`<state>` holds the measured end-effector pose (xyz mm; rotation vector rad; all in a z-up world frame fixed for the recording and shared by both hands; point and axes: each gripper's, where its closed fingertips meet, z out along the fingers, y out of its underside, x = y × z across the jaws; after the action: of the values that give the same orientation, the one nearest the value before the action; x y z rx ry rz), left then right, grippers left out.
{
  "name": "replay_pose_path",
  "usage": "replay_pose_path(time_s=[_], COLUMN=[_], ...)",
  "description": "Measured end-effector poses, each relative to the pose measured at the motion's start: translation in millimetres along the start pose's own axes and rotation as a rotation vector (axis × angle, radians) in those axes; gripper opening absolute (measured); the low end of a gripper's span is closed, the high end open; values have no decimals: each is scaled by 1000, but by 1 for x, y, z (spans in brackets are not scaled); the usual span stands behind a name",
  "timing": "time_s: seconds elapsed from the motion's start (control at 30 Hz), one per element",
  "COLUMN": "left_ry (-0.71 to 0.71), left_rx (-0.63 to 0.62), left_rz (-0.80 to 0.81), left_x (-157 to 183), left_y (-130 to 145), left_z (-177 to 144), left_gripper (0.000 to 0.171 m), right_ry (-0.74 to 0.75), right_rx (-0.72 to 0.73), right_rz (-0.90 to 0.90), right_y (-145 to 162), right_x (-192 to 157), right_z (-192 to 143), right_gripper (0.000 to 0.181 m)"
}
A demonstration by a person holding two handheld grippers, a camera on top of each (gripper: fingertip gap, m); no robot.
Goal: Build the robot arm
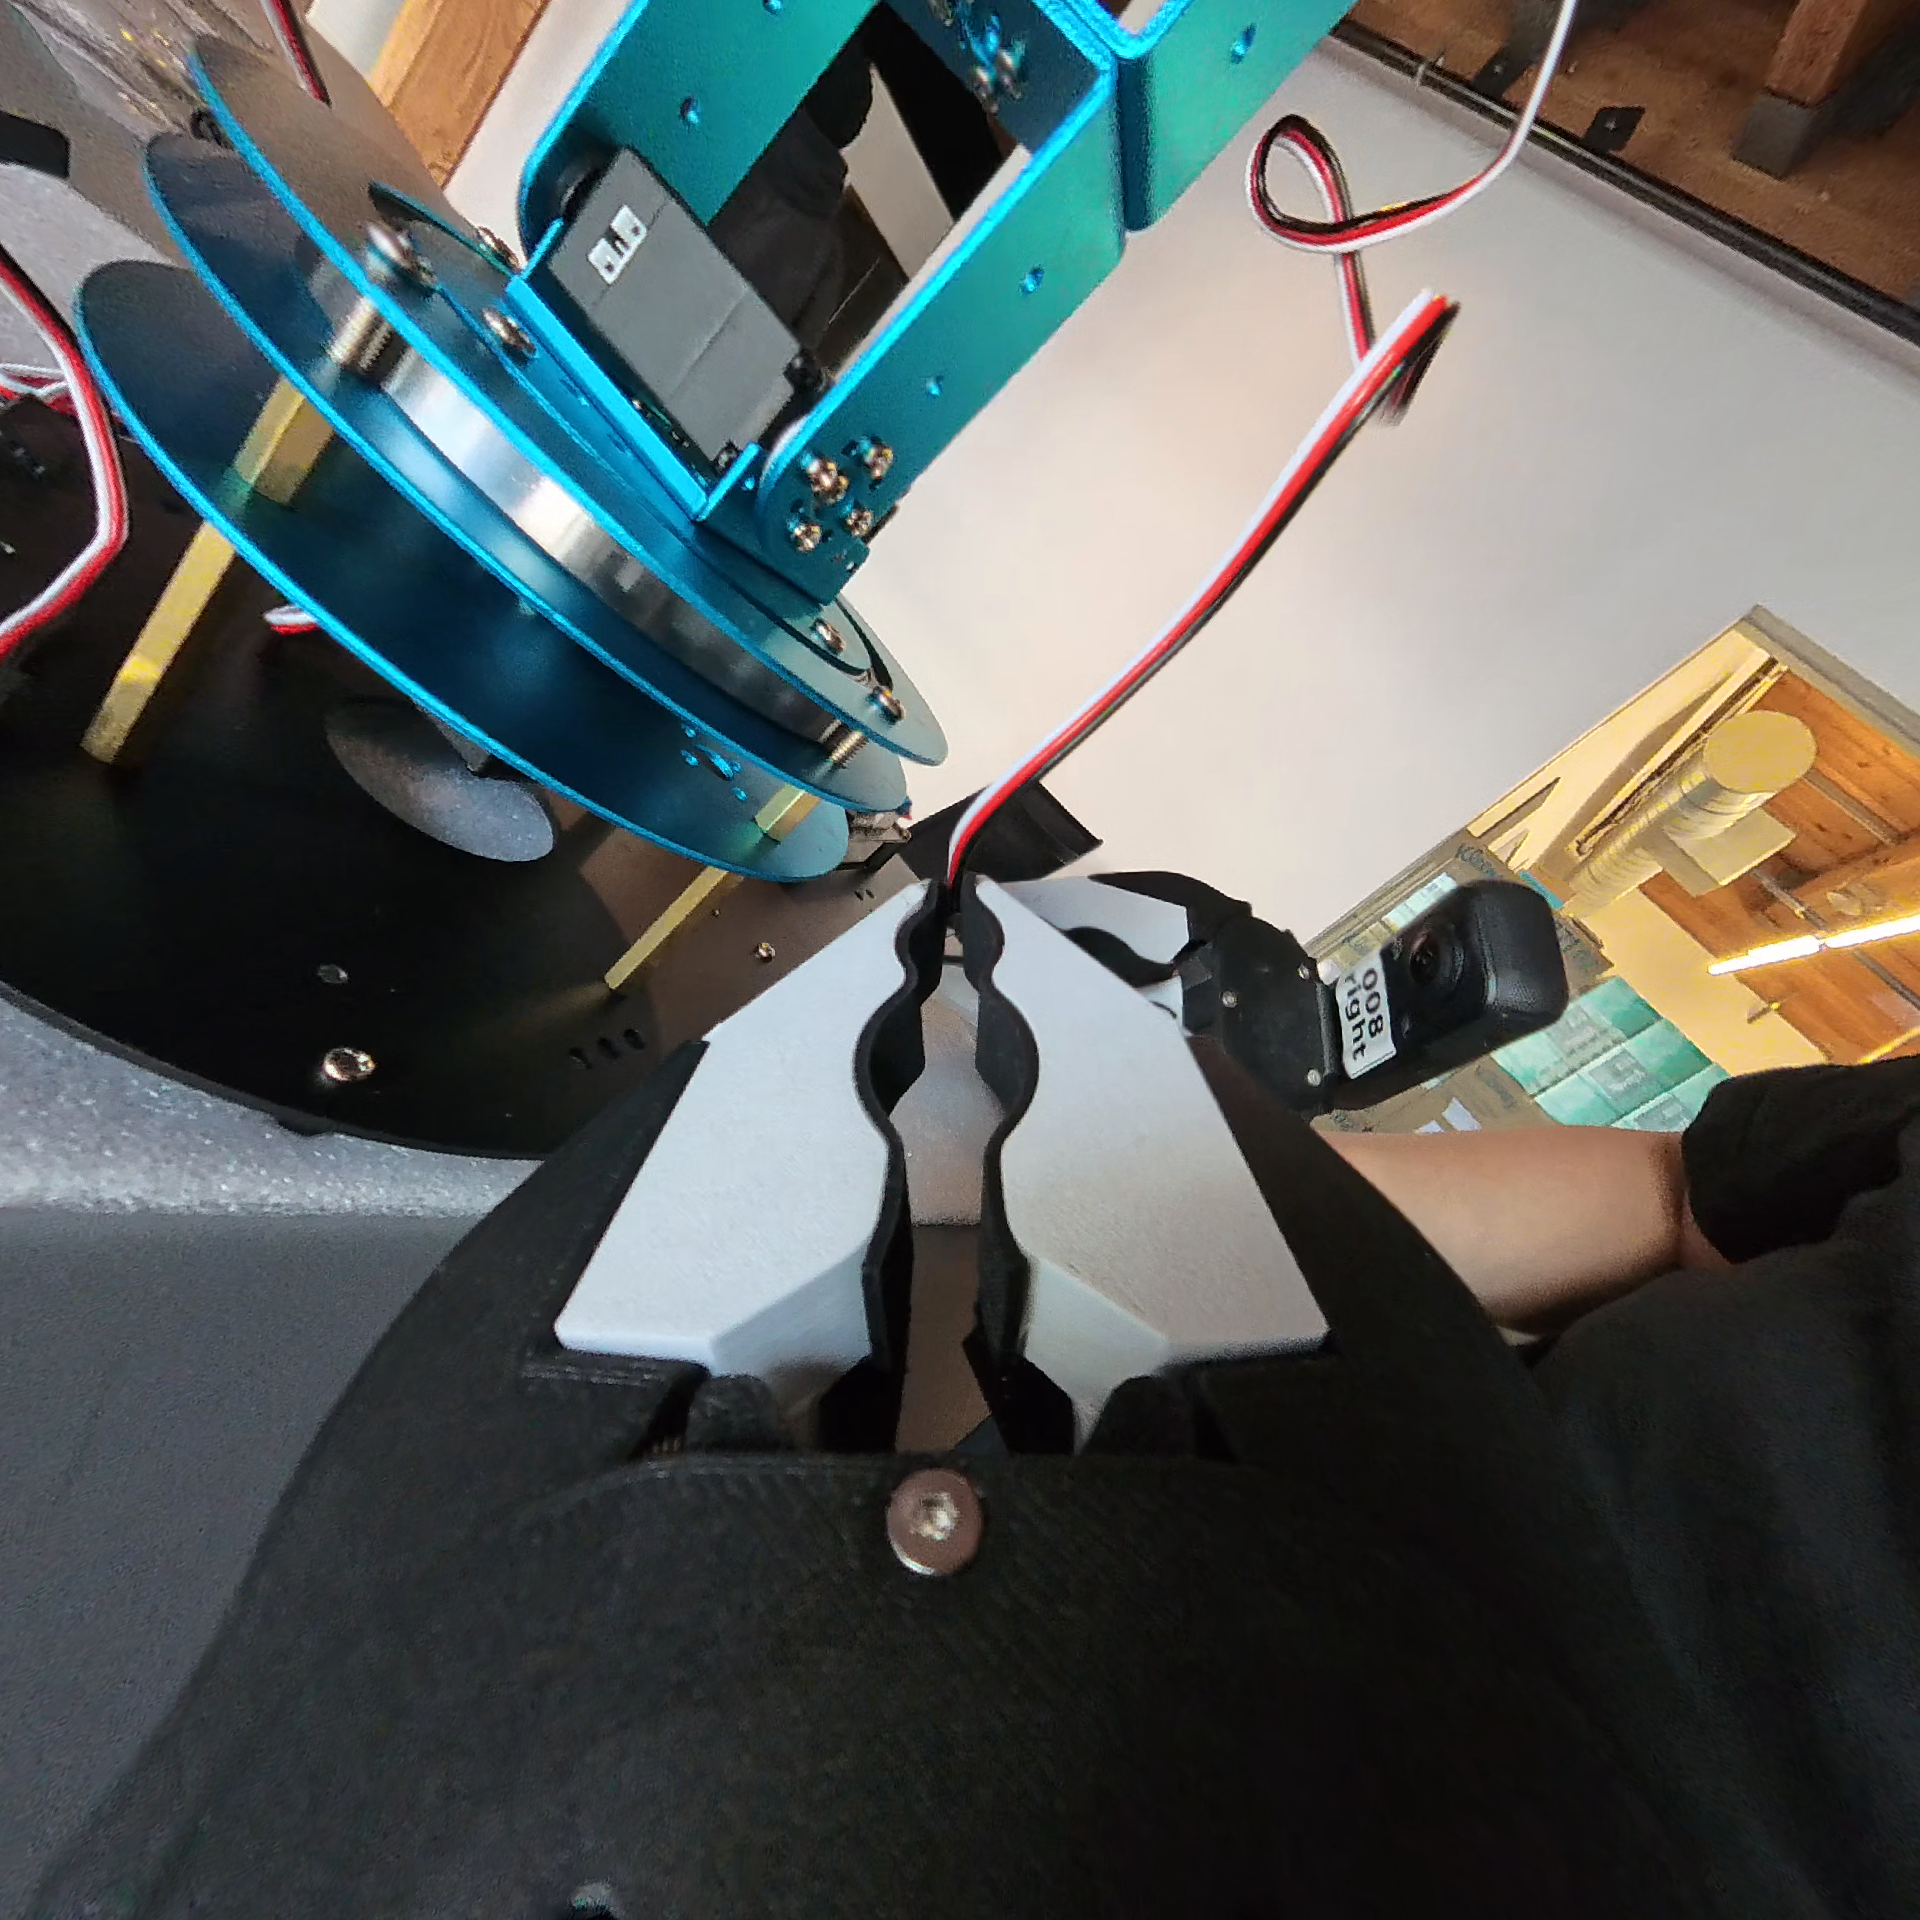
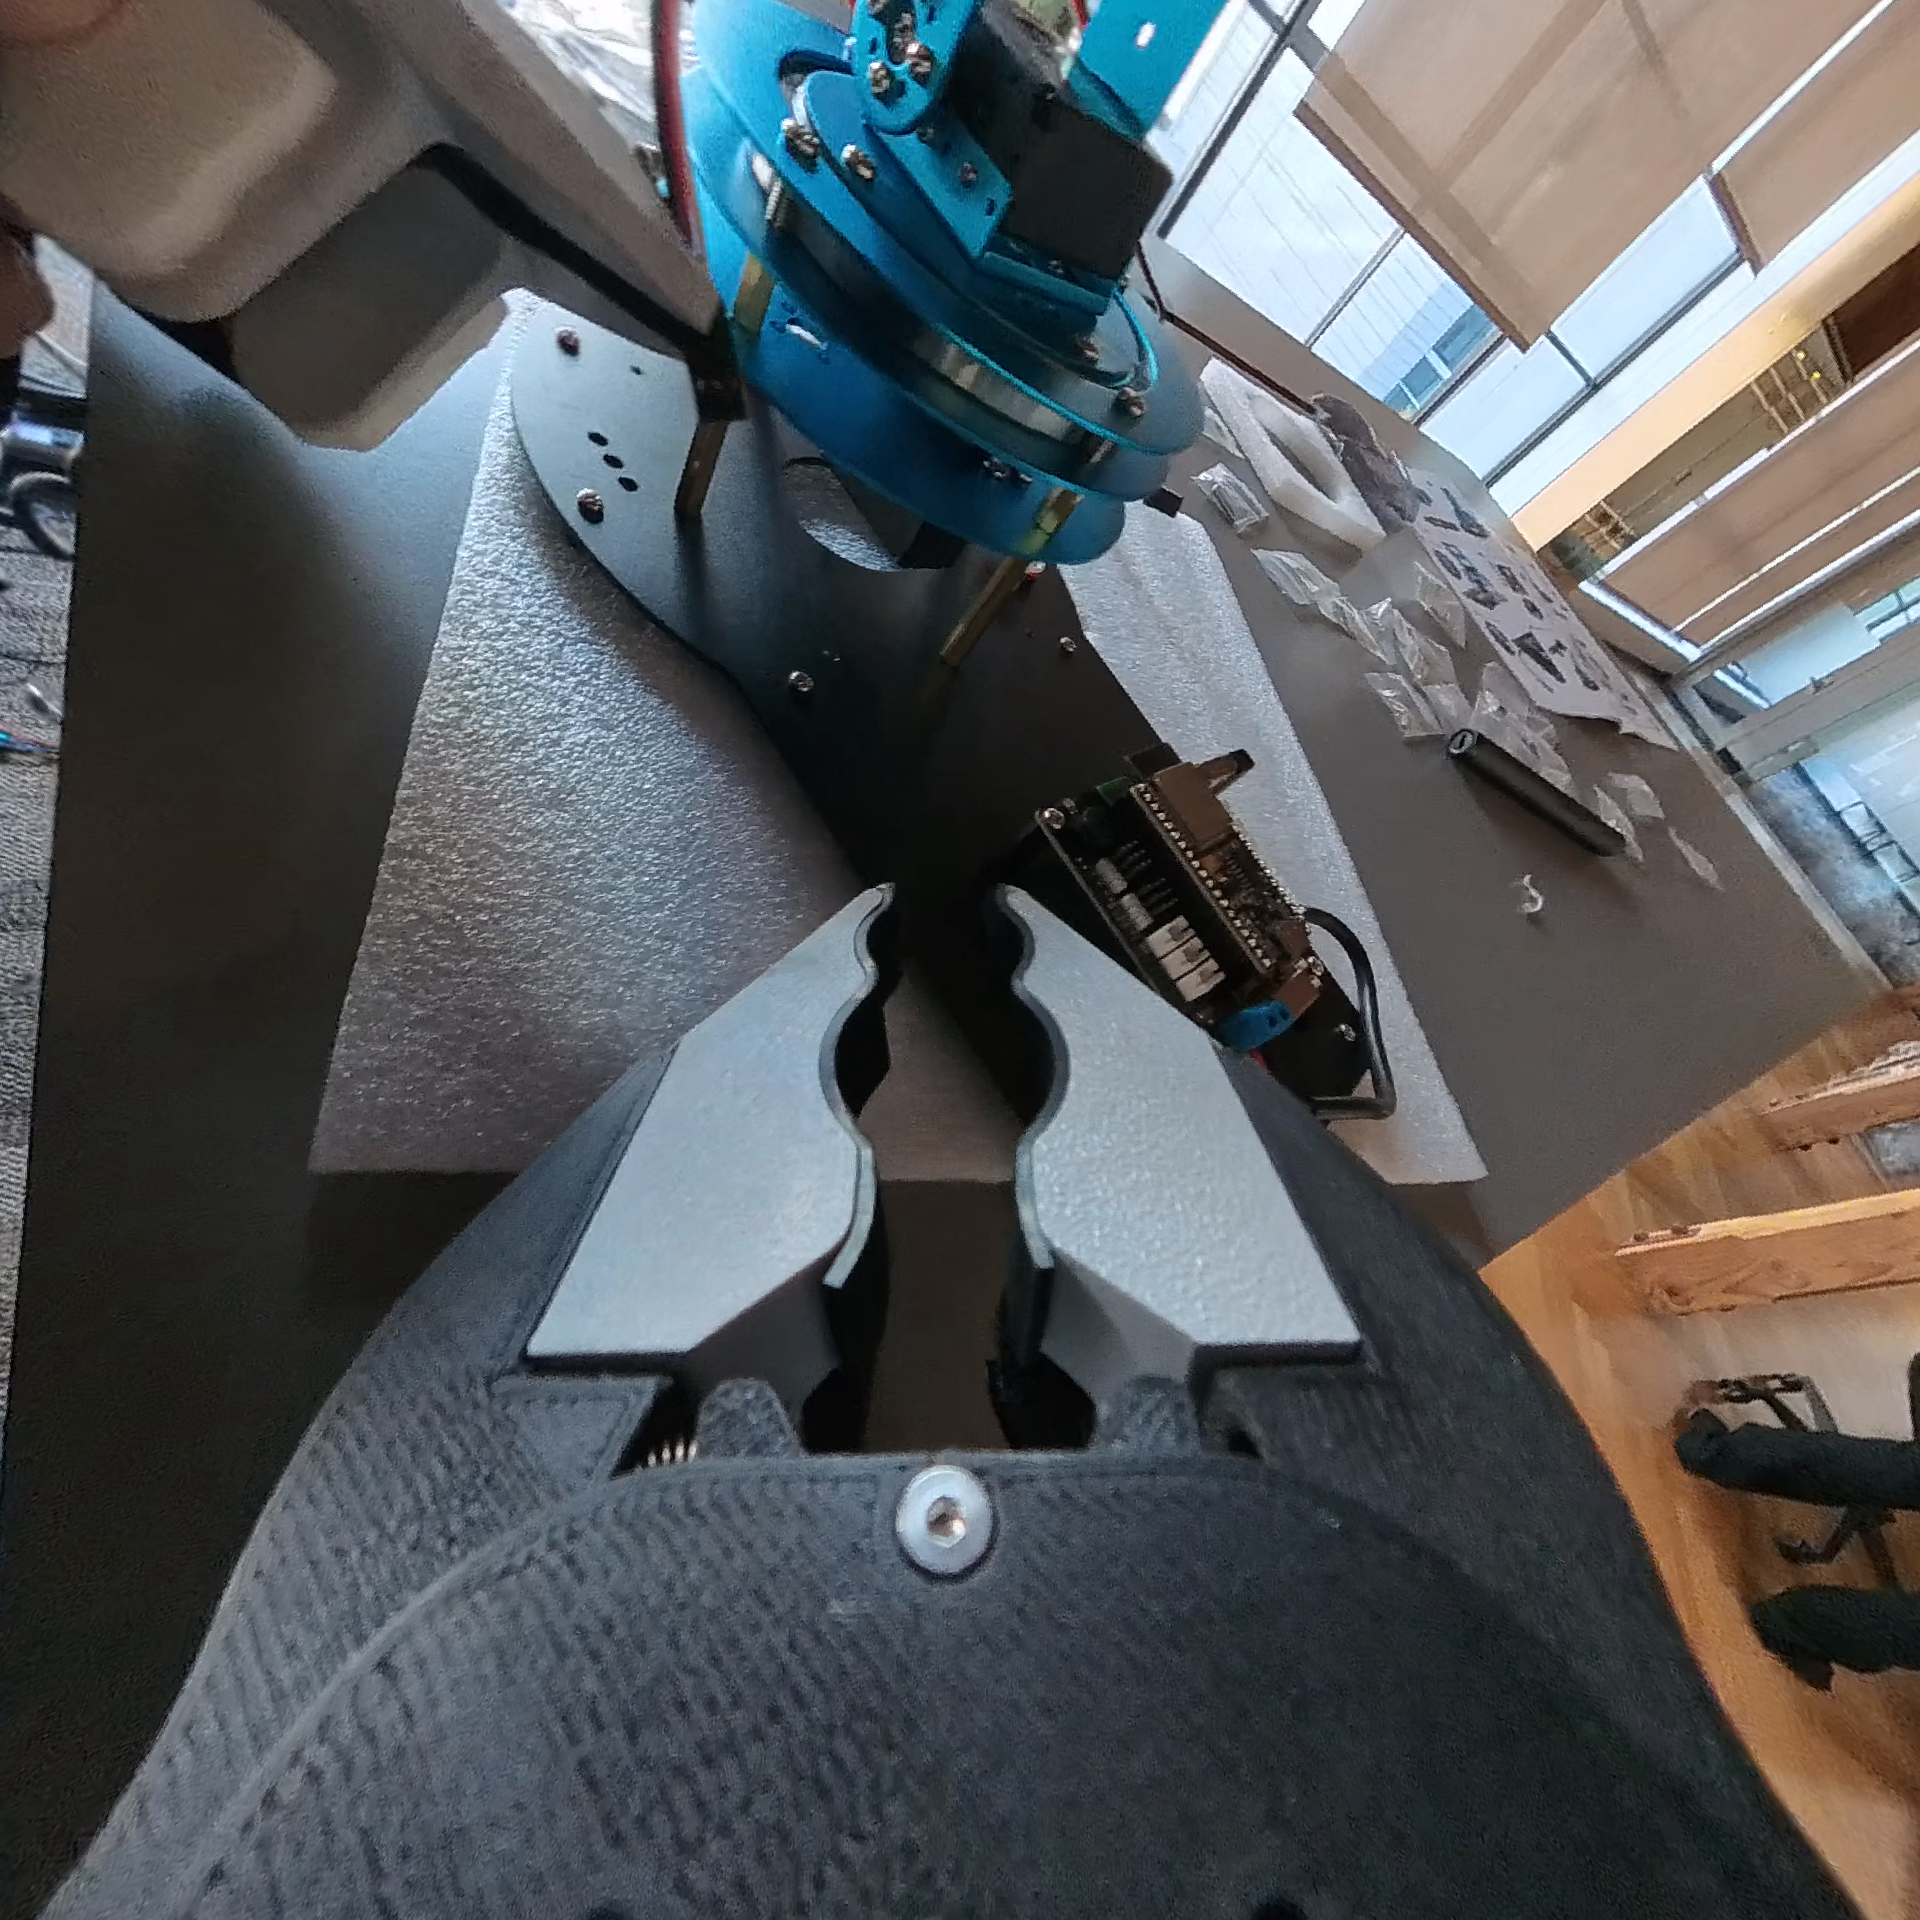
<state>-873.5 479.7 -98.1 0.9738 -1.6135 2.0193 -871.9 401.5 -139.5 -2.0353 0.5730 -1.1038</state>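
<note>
My left tongs (image 1: pixel 948 904) pinch a red-white-black servo cable (image 1: pixel 1174 634) right at the tips — the jaws are drawn close with the cable end caught between them. From there the cable rises up and away to the right, loops, and leaves the top of the frame. Just left of the tips sits the blue round turntable base (image 1: pixel 499 582) of a small robot arm kit, stacked discs on brass standoffs (image 1: pixel 166 634) over a black base plate (image 1: pixel 270 914). A blue bracket (image 1: pixel 935 312) above the discs holds a black servo (image 1: pixel 675 301). The whole kit rests on white foam sheet (image 1: pixel 156 1132).

My right tongs (image 2: pixel 940 904) are parted to a middling gap and hold nothing — they hover over the black base plate (image 2: pixel 748 623) and foam sheet (image 2: pixel 582 831). Just right of the tips lies a black circuit board (image 2: pixel 1184 914) with pin headers and a blue connector, touching neither finger. Beyond, the turntable base (image 2: pixel 935 343) stands tilted in view. Farther right on the dark grey worktop (image 2: pixel 1558 935) lie small clear parts bags (image 2: pixel 1423 665), a printed sheet (image 2: pixel 1507 613) and a black cylindrical tool (image 2: pixel 1538 790).

In the left wrist view, the right tongs' camera (image 1: pixel 1455 977) and a bare forearm (image 1: pixel 1496 1205) show at right.
</note>
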Motion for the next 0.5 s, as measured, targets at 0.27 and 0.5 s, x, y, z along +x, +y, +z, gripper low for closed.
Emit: replay_pose_path(time_s=[0.27,0.5], left_ry=[-4,-52], left_rx=[-15,-51], left_rz=[-10,12], left_x=[5,9], left_y=[0,3], left_z=[11,24], left_gripper=[1,1], right_ry=[1,-1], right_rx=[23,63], right_rz=[-34,-14], right_y=[-1,-3], right_x=[-5,-5], right_z=[0,-5], right_gripper=[4,1])
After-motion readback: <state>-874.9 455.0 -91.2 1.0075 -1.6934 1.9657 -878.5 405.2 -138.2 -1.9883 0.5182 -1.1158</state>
